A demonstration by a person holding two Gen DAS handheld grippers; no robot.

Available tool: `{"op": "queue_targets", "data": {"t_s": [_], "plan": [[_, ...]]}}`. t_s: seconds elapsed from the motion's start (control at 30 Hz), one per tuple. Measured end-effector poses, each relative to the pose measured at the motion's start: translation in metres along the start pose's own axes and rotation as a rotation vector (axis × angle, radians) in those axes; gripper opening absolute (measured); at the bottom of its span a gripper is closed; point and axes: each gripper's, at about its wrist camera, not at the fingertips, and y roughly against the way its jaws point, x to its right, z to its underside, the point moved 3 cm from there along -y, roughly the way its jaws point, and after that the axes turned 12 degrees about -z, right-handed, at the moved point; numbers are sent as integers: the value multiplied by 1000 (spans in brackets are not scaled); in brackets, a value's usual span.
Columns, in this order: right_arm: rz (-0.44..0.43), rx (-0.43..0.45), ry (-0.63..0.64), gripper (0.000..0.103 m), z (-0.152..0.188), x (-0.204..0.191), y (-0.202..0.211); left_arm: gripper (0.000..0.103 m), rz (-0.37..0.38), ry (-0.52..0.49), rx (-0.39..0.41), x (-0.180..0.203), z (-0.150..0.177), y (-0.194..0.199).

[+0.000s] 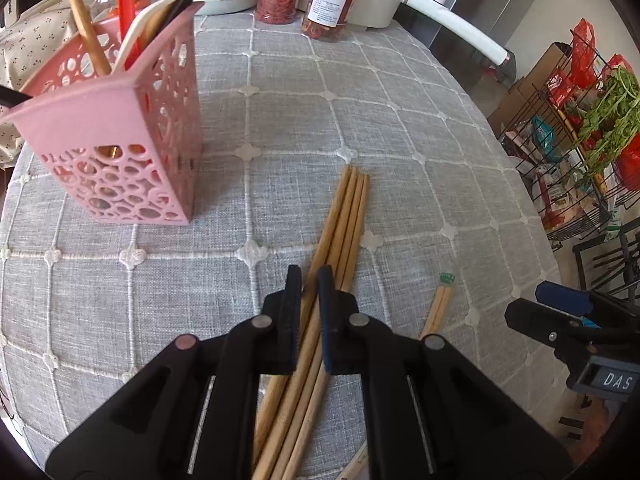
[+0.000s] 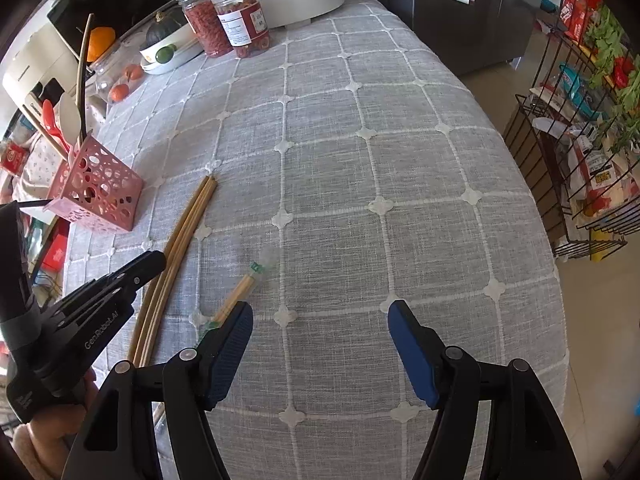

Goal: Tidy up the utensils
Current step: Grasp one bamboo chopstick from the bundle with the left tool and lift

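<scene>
Nearest to the lens, the left gripper (image 1: 309, 280) has its two black jaws drawn almost together over the bundle of long chopsticks (image 1: 344, 220) on the grey checked tablecloth (image 1: 400, 128). At least one stick passes between the jaws and seems to be pinched; the jaws cover the contact itself, so I cannot say how many sticks are really caught. The bundle still lies flat on the cloth, just to the right of the pink holder (image 1: 132, 148), and its far tips point away from that holder's lower corner.

This pink holder, a perforated basket, already has several utensils standing in it: a red spoon (image 1: 126, 8), a white spatula (image 1: 160, 12) and a wooden handle (image 1: 82, 20). So I judge that part of the sorting is finished.

What is left is the long chopsticks, and also a wrapped pair of chopsticks (image 2: 236, 296) with a green band, which lies further right of the holder than the bundle does, untouched.

On the right side, the right gripper (image 2: 320, 316) hangs wide open above bare cloth, beyond the wrapped pair as seen from the holder, and it holds nothing.

My estimate is that the task is somewhat past the middle, with lifting the bundle into the holder as the step now in hand.
</scene>
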Motion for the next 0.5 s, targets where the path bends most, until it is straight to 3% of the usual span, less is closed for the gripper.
{"op": "queue_targets", "data": {"t_s": [0.5], "plan": [[5, -9, -2, 71, 2, -1, -3, 10, -78, -92, -50, 1, 0, -3]]}}
